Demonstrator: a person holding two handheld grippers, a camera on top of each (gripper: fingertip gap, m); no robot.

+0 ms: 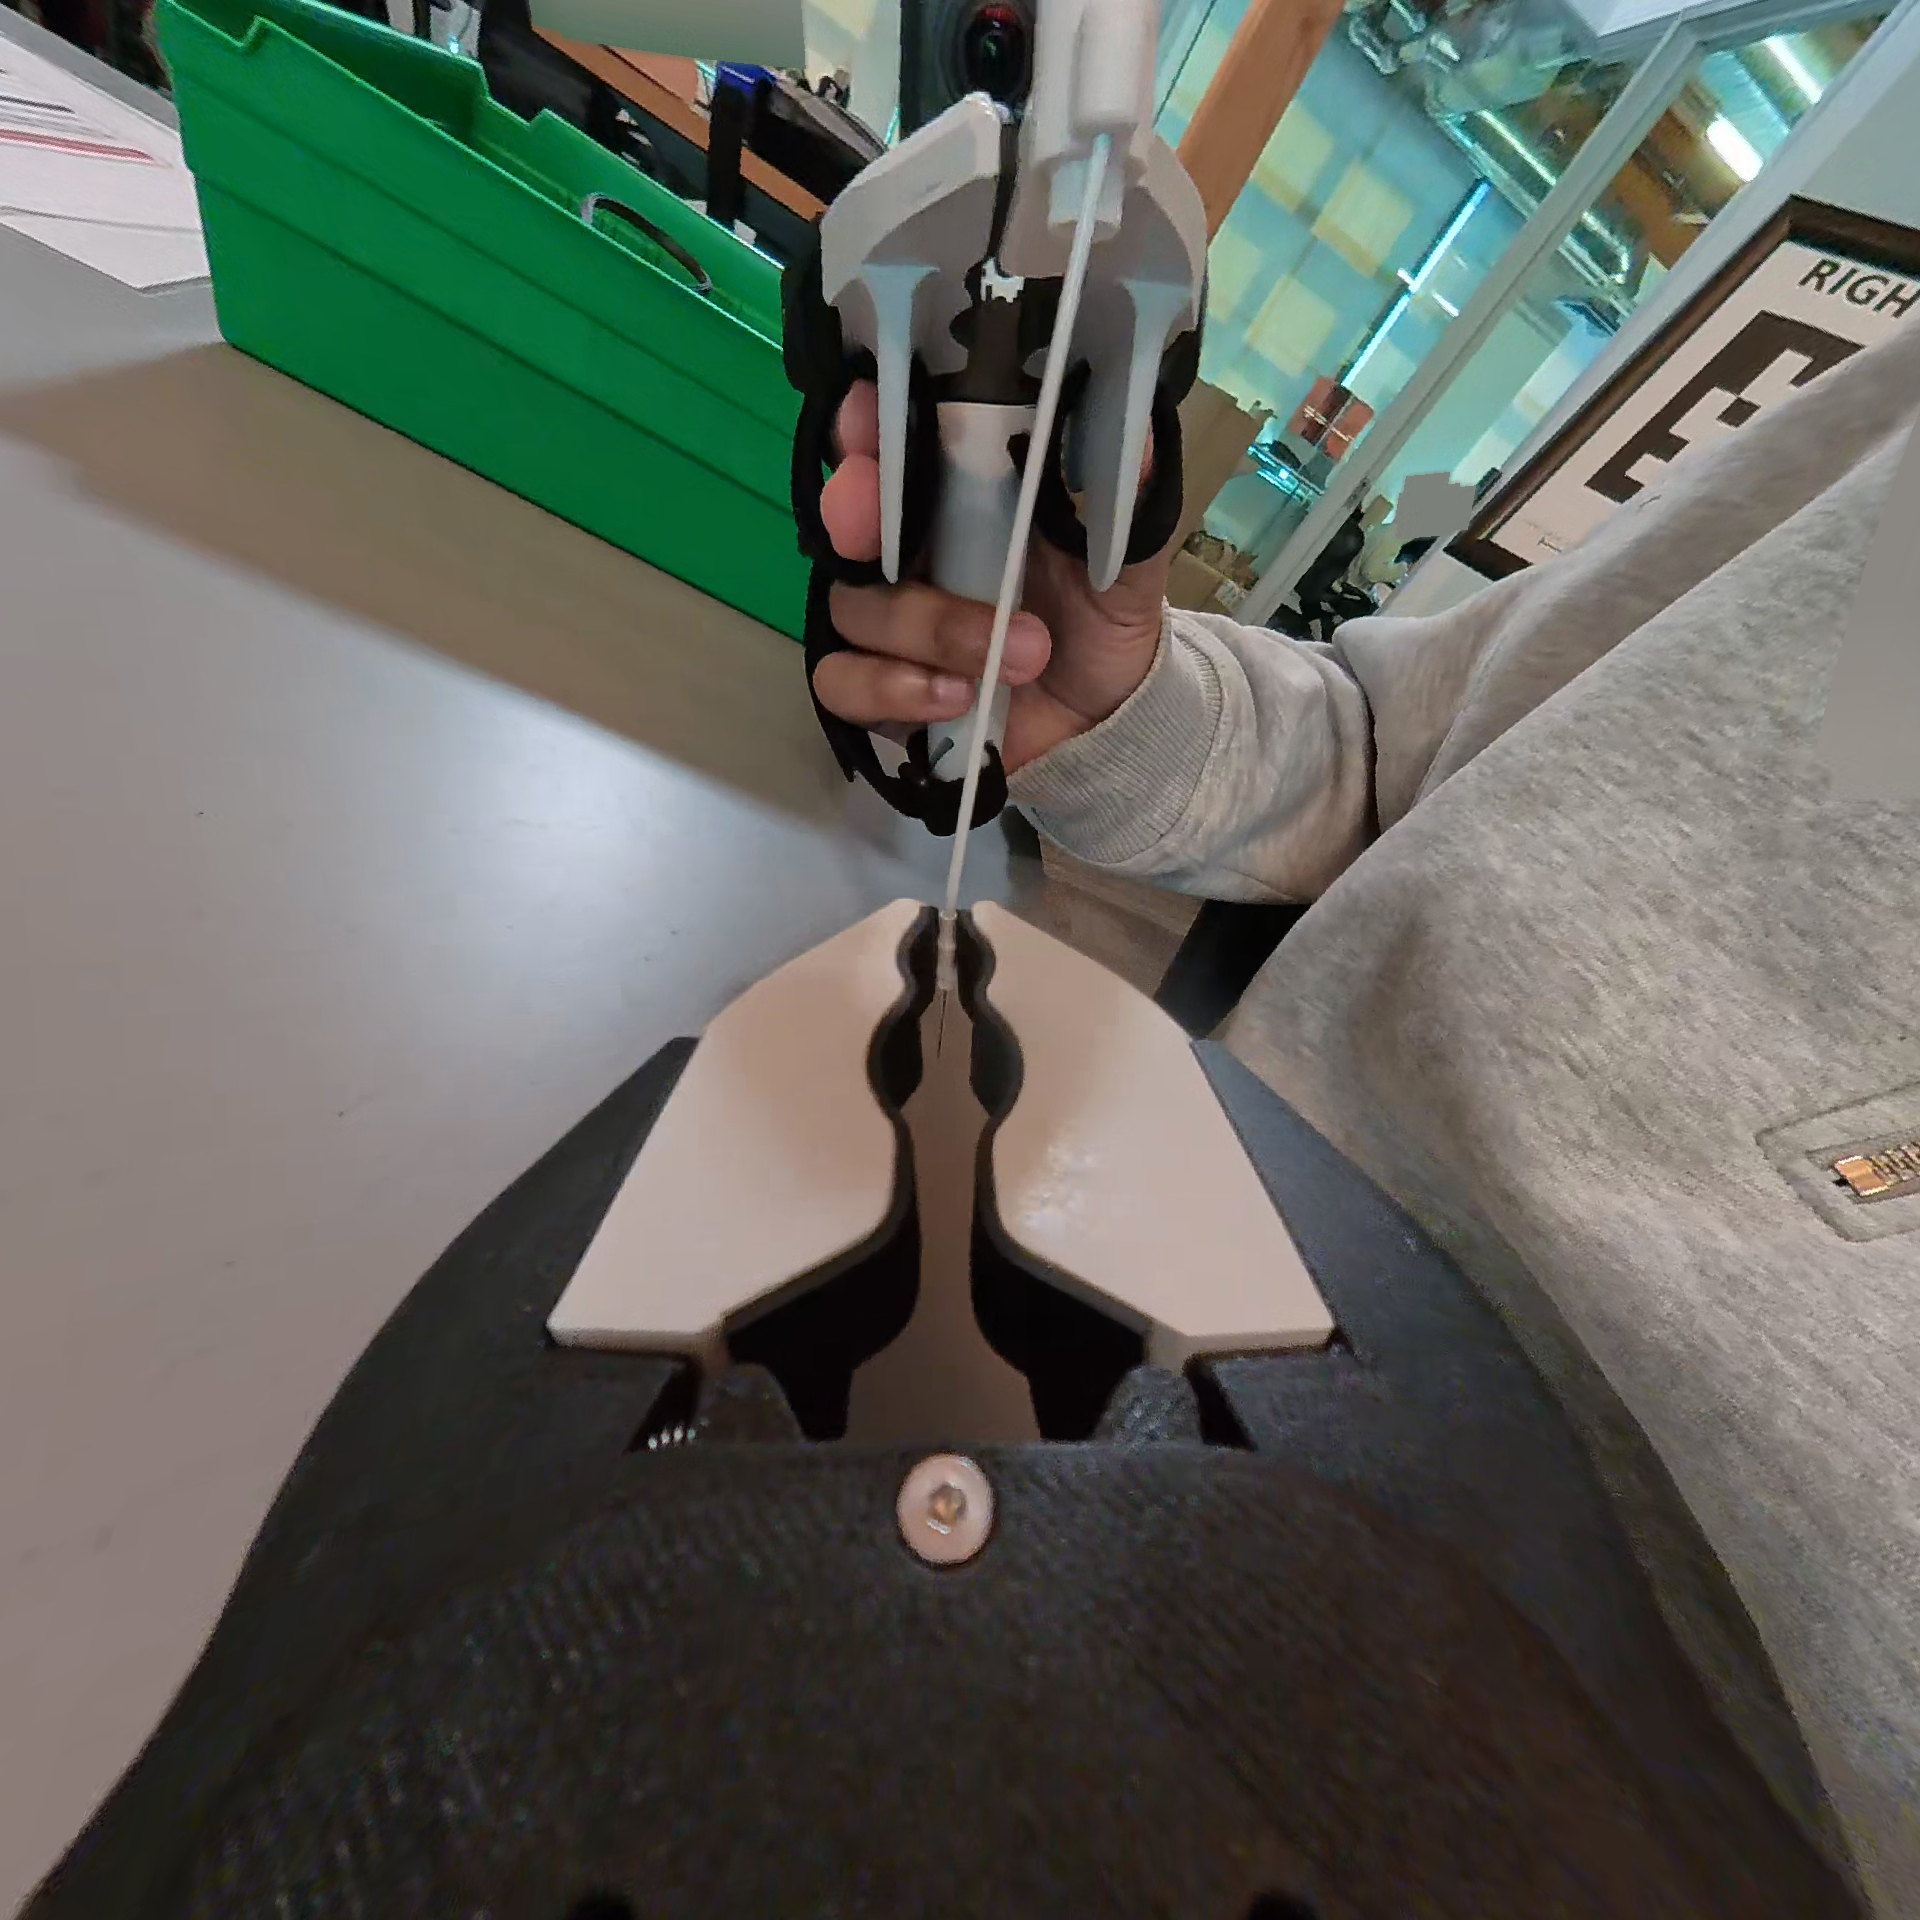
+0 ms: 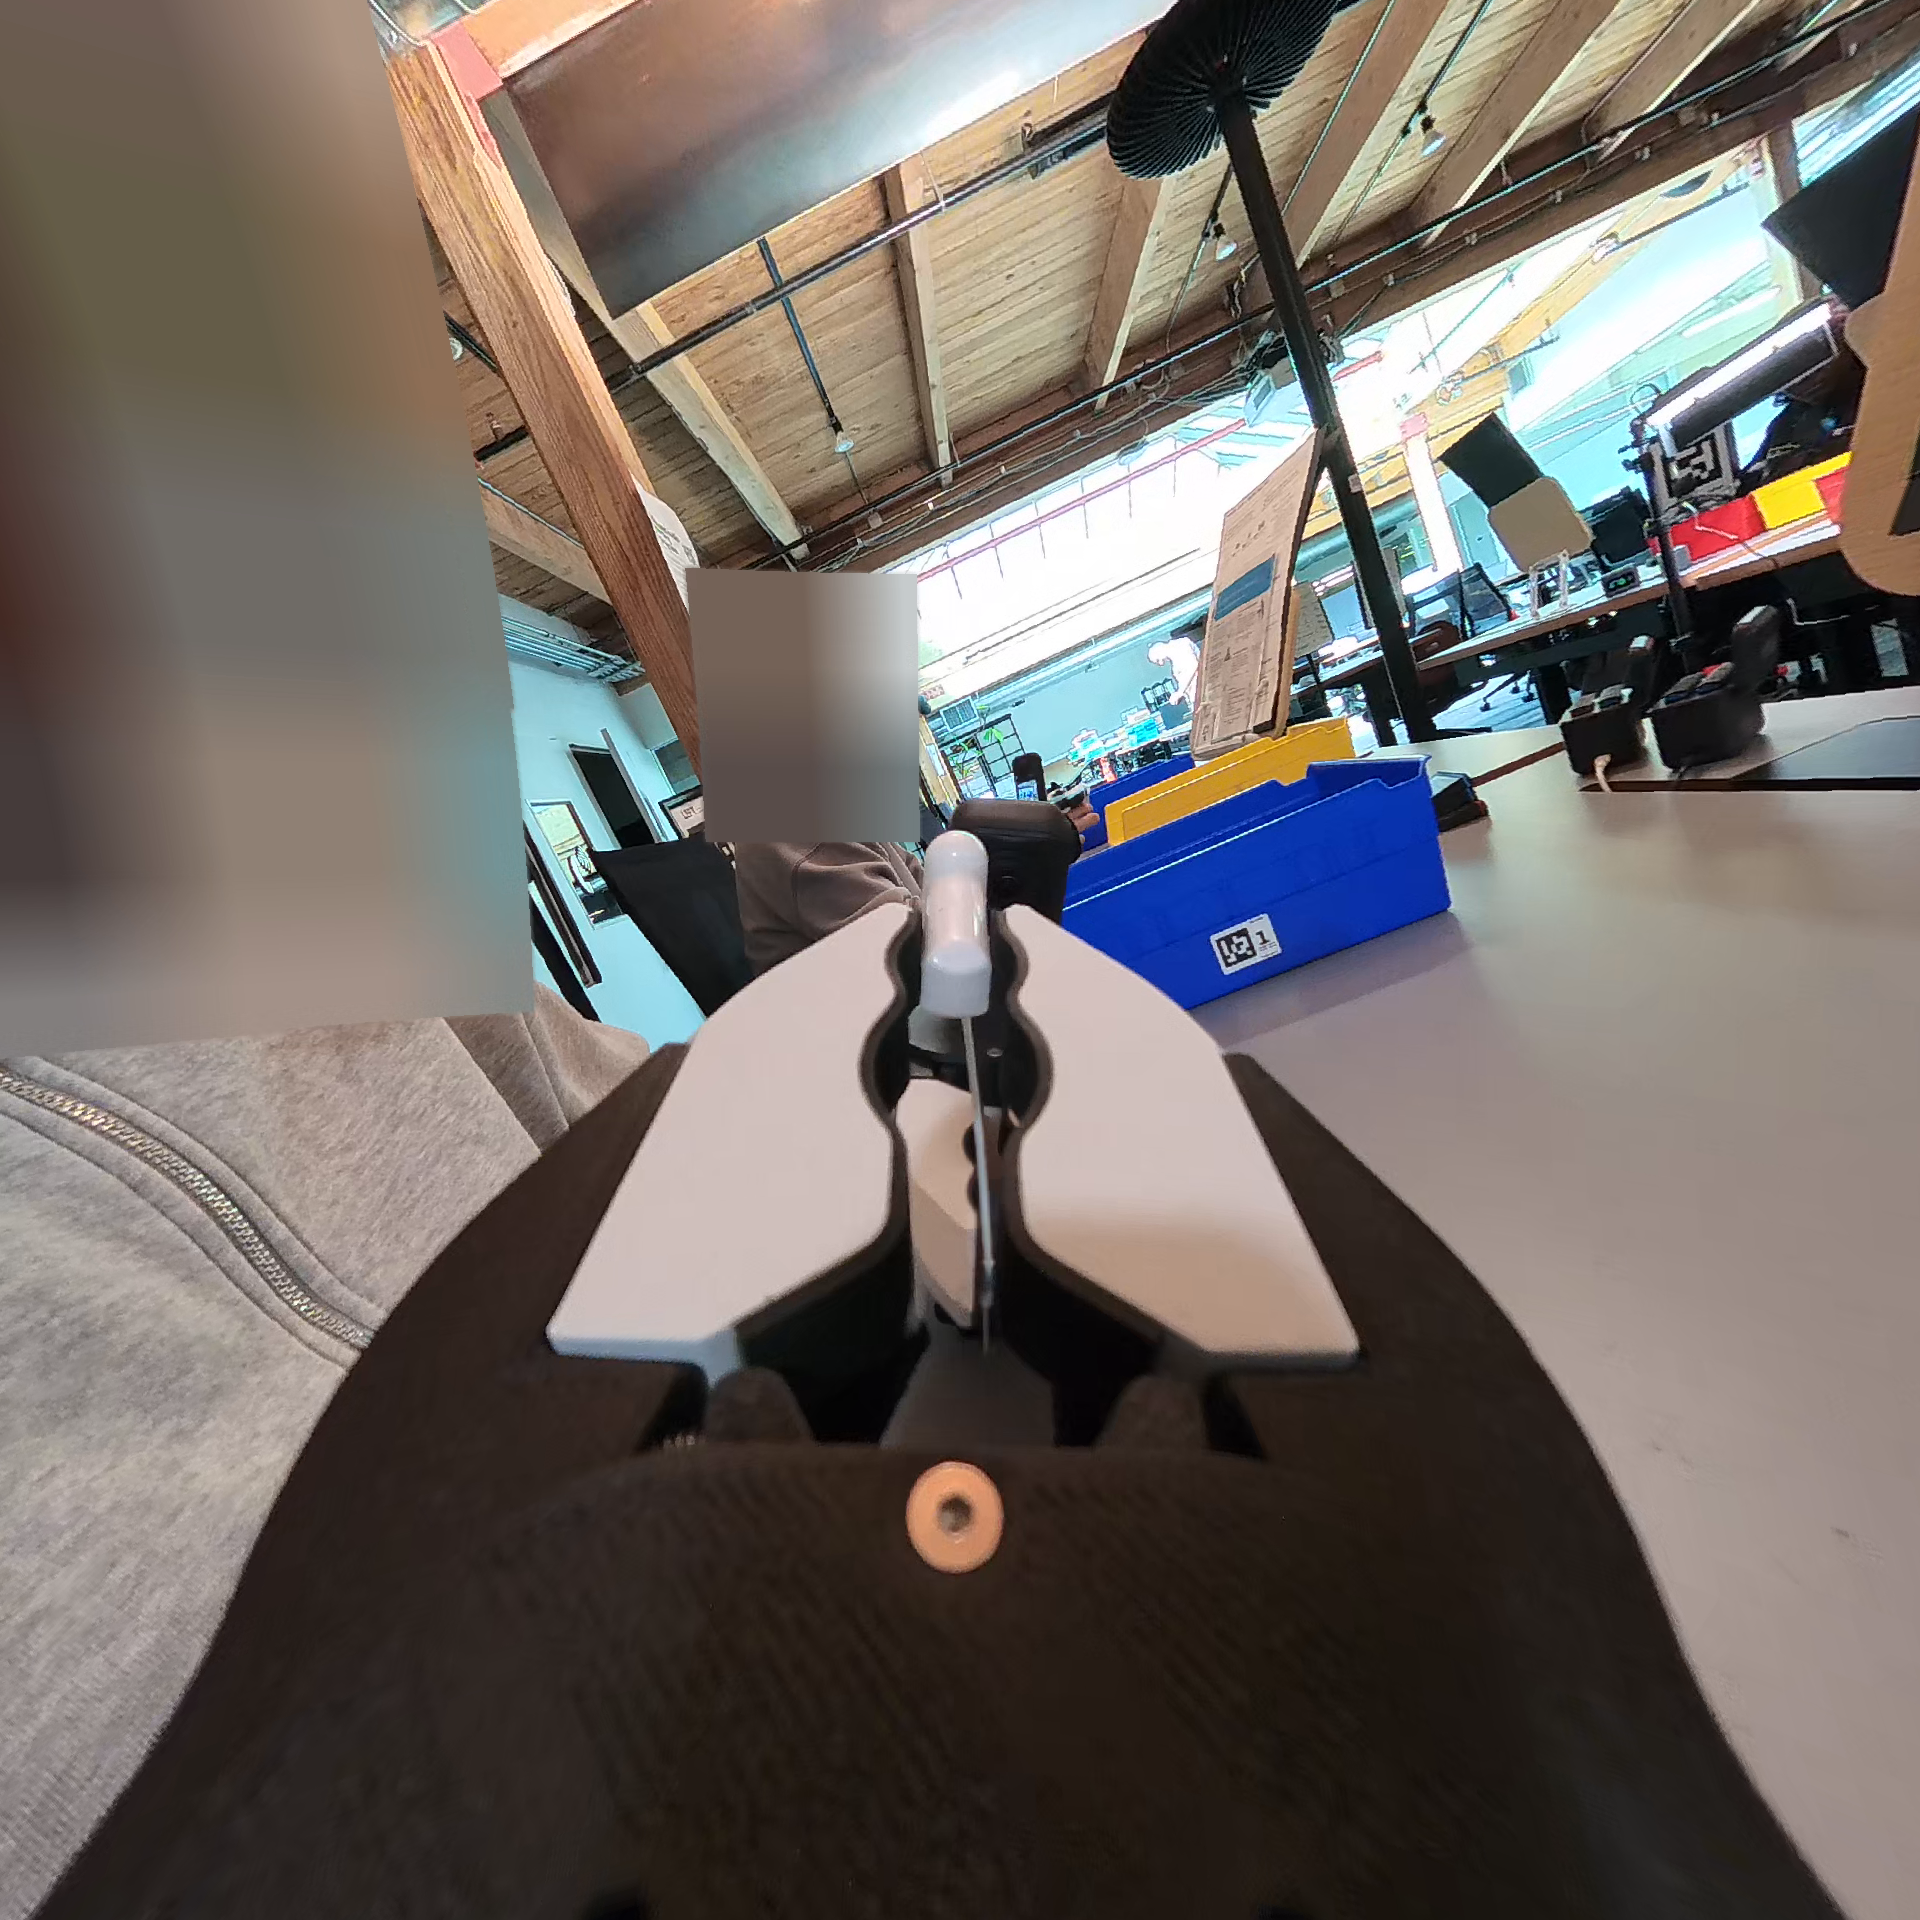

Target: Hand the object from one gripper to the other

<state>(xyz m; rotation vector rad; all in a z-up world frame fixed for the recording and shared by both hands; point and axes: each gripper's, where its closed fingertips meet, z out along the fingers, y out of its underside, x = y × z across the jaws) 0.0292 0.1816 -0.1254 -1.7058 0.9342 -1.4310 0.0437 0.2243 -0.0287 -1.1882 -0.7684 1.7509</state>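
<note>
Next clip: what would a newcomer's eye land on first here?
A thin white tool with a bulbous handle spans both grippers: the right gripper clamps its handle, the left gripper pinches its slender tip. Behind, a bright green plastic bin sits on the grey table; a blue bin stands farther off.

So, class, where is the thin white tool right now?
The thin white tool spans both grippers: handle in the right gripper, tip in the left gripper.

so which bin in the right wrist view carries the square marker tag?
The nearer blue bin, tag on its front wall. The yellow bin and the second blue bin behind it show none.
</note>
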